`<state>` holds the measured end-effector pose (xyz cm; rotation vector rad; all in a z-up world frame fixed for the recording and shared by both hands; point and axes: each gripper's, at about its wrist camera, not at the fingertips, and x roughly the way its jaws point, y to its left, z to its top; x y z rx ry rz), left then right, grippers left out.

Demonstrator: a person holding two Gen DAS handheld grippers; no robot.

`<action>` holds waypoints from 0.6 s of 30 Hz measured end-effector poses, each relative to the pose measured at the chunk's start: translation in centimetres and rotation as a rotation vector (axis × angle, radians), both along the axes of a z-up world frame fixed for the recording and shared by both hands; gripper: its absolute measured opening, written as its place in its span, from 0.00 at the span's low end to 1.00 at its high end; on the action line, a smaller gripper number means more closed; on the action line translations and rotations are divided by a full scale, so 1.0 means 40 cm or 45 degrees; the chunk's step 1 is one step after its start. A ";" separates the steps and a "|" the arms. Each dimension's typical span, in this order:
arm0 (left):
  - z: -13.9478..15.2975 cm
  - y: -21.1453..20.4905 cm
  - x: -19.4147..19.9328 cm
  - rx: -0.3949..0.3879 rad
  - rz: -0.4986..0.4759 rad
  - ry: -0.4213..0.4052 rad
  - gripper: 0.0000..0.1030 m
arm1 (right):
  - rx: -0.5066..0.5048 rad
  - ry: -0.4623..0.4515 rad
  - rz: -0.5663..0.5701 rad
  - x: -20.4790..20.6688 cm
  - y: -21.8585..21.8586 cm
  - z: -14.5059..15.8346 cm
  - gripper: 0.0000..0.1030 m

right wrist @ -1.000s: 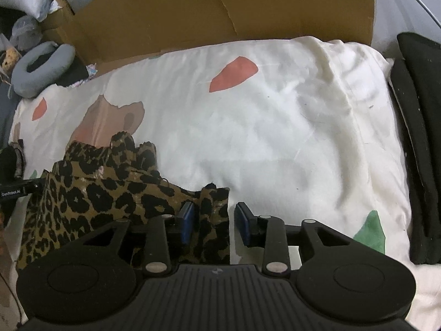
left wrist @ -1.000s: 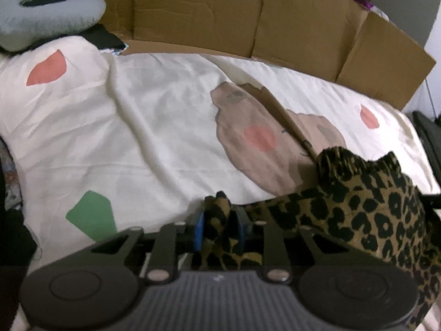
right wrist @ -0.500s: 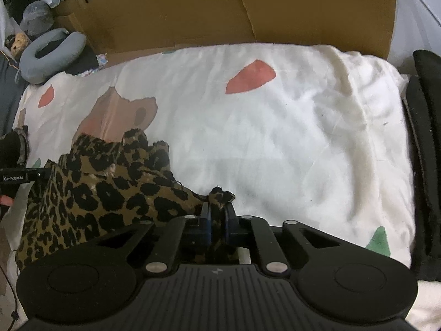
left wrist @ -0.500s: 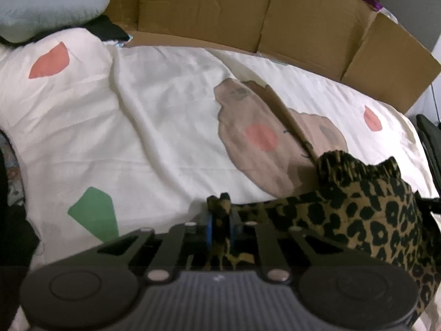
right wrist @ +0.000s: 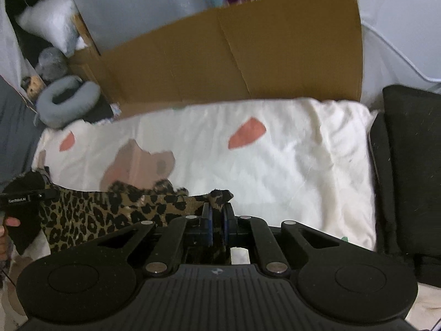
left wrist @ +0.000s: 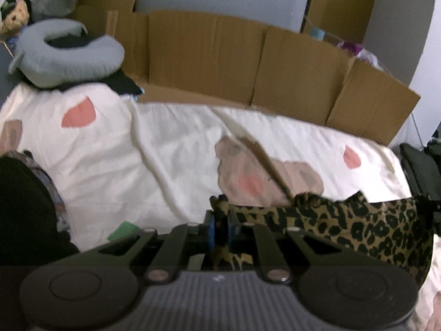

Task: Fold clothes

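Left gripper: clamped on one corner of the leopard garment; a tuft of cloth pokes up between the blue pads.
Right gripper: clamped on the opposite corner, cloth bunched above the pads. A second ago its jaws stood apart around the cloth; they closed half a second ago.
Garment: strung between the two grippers as a taut band, top edge nearly straight, the rest hanging below toward the bed. Before, it lay slumped in a heap on the sheet.
Change: both views now look higher, showing wall above the cardboard, which suggests both grippers have been raised and drawn apart.
Meaning: the garment looks lifted and spread, ready to be laid flat for a first fold; no fold is made yet.
Bed: cream sheet with coral and green patches and a brown bear print just beyond the garment.
Right side: black bag beside the bed.
Far: cardboard along the back edge; grey neck pillow at the far left corner.
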<state>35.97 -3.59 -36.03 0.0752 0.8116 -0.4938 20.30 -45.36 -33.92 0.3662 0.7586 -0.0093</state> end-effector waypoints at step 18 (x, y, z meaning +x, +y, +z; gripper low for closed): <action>-0.008 -0.043 0.077 0.059 0.001 -0.011 0.09 | 0.003 0.025 -0.026 0.061 -0.021 -0.004 0.05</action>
